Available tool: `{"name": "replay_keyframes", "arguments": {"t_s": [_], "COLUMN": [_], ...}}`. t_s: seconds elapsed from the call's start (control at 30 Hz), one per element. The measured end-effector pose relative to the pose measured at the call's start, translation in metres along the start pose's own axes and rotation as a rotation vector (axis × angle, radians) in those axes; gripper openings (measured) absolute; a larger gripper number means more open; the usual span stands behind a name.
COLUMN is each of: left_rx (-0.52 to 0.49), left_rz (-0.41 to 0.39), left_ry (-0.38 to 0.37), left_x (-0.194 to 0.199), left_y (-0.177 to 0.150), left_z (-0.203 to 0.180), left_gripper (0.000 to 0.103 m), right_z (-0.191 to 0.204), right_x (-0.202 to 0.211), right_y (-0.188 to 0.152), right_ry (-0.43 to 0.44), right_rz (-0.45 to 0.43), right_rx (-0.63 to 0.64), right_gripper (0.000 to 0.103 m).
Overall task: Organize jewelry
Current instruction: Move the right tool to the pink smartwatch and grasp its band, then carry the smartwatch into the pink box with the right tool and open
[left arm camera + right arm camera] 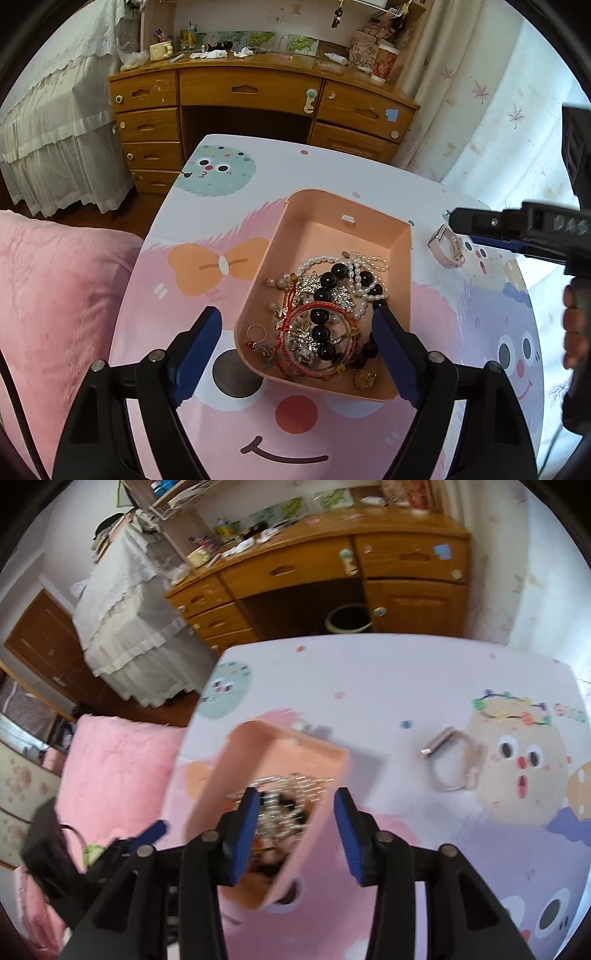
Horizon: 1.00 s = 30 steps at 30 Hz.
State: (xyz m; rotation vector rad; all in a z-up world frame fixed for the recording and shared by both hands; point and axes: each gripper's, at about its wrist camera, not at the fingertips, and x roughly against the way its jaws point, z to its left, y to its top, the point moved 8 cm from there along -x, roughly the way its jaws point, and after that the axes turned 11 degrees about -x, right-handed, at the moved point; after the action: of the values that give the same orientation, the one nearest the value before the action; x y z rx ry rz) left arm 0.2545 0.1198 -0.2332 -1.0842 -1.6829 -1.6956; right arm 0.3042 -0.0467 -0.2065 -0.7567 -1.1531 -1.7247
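A pink open box (295,221) sits on the cartoon-print table (207,206). It holds a pile of jewelry (325,317): pearl strands, black bead bracelets, red bangles, crystal pieces and rings. My left gripper (299,328) is open above the box's near end, empty. A pink watch (447,245) lies on the table to the right of the box. In the right wrist view, which is blurred, my right gripper (297,812) is open and empty over the box (218,786), with the watch (450,764) further right. The right gripper's body (517,230) shows beside the watch in the left wrist view.
A wooden desk (251,88) with drawers and clutter stands behind the table. A pink blanket (55,295) lies to the left, and a white-draped bed (48,122) beyond it. A curtain (498,110) hangs at the right. A bin (349,618) sits under the desk.
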Motion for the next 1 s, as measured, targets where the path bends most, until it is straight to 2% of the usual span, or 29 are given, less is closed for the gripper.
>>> {"name": "replay_keyframes", "arguments": {"t_s": [0.03,0.17,0.3,0.47,0.5,0.6,0.63,0.67,0.7,0.83,1.0], "left_rx": [0.003,0.023,0.032,0.035,0.036,0.038,0.039,0.039,0.04,0.046,0.032], "left_rz": [0.001,-0.002,0.001,0.008,0.009,0.01,0.009,0.008,0.009,0.005,0.003], "left_ry": [-0.002,-0.016,-0.023,-0.015,-0.015,-0.014,-0.014,-0.013,-0.012,-0.021,-0.018], "left_x": [0.0,-0.002,-0.003,-0.004,-0.004,-0.004,-0.003,-0.003,-0.003,0.001,0.015], "left_y": [0.0,0.001,0.0,0.0,0.0,-0.001,-0.001,-0.001,-0.001,-0.002,-0.004], "left_z": [0.001,0.004,0.006,0.007,0.007,0.007,0.007,0.008,0.008,0.012,0.017], "left_gripper": [0.085,0.085,0.085,0.086,0.087,0.087,0.087,0.087,0.087,0.087,0.088], "right_z": [-0.008,-0.041,-0.062,-0.077,-0.078,-0.078,-0.078,-0.077,-0.076,-0.065,-0.039], "right_x": [-0.001,-0.011,-0.033,-0.057,-0.06,-0.068,-0.072,-0.074,-0.074,-0.066,-0.037], "right_y": [0.003,0.011,0.02,0.02,0.02,0.017,0.016,0.014,0.013,0.011,0.012], "right_ry": [-0.039,-0.169,-0.23,-0.26,-0.255,-0.254,-0.279,-0.298,-0.297,-0.249,-0.212], "right_rz": [-0.023,-0.11,-0.11,-0.097,-0.097,-0.103,-0.091,-0.081,-0.087,-0.107,-0.175], "right_rx": [0.009,0.041,0.039,0.003,-0.008,0.003,0.017,0.028,0.029,0.015,0.037], "right_gripper": [0.06,0.061,0.061,0.061,0.059,0.043,0.029,0.019,0.004,0.003,0.003]}}
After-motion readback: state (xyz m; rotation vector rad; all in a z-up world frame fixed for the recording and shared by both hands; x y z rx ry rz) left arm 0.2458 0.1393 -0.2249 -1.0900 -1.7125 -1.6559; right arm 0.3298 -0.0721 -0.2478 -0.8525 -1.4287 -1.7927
